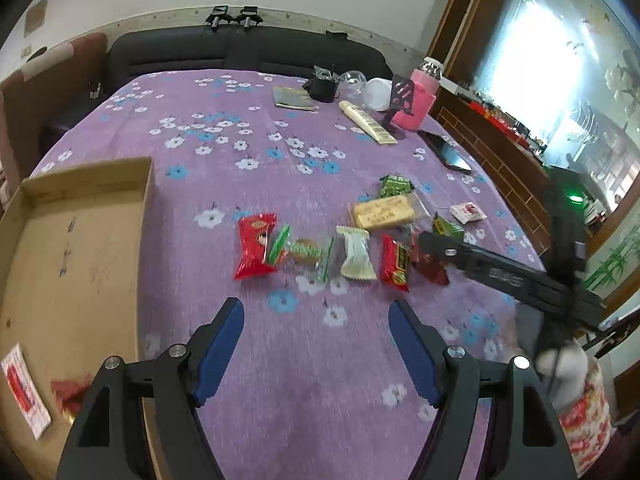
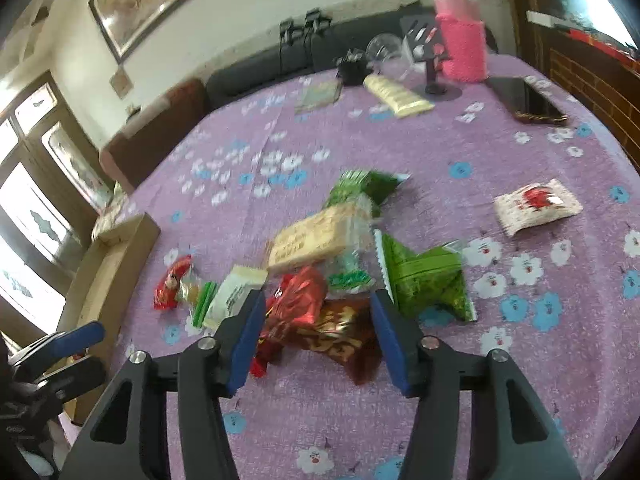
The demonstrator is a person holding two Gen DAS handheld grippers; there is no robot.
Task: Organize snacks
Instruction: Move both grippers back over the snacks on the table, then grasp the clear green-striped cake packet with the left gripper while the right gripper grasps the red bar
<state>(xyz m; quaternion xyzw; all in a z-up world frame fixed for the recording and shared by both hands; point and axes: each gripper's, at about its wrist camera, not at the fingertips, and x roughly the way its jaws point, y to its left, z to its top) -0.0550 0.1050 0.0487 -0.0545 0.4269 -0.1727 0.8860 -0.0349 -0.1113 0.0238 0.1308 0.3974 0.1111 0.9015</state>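
Note:
Several wrapped snacks lie on the purple flowered tablecloth: a red packet [image 1: 256, 245], a green-and-clear candy [image 1: 305, 252], a white packet [image 1: 357, 254], a red bar [image 1: 395, 263], a beige biscuit pack [image 1: 382, 211] and a green packet [image 1: 395, 186]. A cardboard box [image 1: 80, 240] at the left holds two red-and-white packets. My left gripper [image 1: 316, 344] is open and empty, near the box. My right gripper [image 2: 318, 336] is open, low over a red wrapper [image 2: 296, 304] and a dark red packet [image 2: 340, 338], its fingers on either side. It shows in the left wrist view [image 1: 434, 242].
At the far side stand a pink-sleeved bottle [image 1: 418, 96], a phone stand [image 1: 400, 100], a cream tube [image 1: 368, 122], a black cup [image 1: 324, 86] and a dark phone [image 1: 448, 152]. A white-and-red packet [image 2: 536, 206] lies apart at the right. A sofa stands behind the table.

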